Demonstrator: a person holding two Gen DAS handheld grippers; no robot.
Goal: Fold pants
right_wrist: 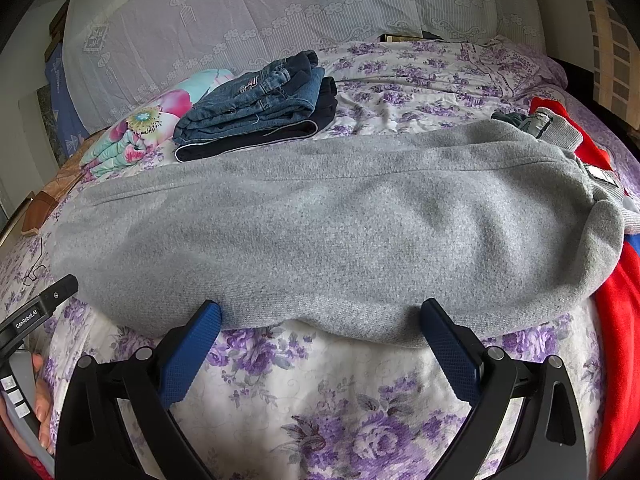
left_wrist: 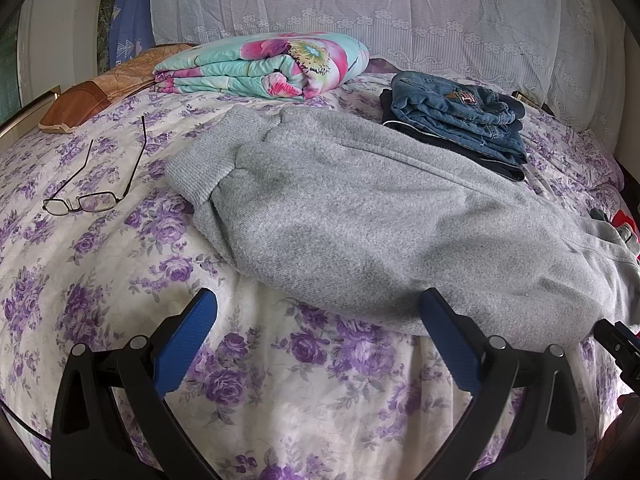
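Across the bed (left_wrist: 120,280), a sheet printed with purple roses is lying spread, and a white lace cover (left_wrist: 400,8) is draping the far end. Grey pants (right_wrist: 320,232) are lying folded lengthwise along the middle of the bed, waistband toward the left and legs running to the right, where they are resting on a red garment (right_wrist: 616,320). Behind them a folded floral quilt (left_wrist: 264,64) is sitting near the lace, and just beside it a folded pair of jeans (left_wrist: 460,112) is stacked on a dark garment. Both sets of tongs are hovering at the pants' near edge with their blue pads spread wide apart and holding nothing: the left tongs (left_wrist: 318,340) toward the waistband end, the right tongs (right_wrist: 320,344) at the middle of the hem line, pad tips just touching the cloth's edge. Wire-framed glasses (left_wrist: 88,196) are lying open on the sheet, left of the waistband.
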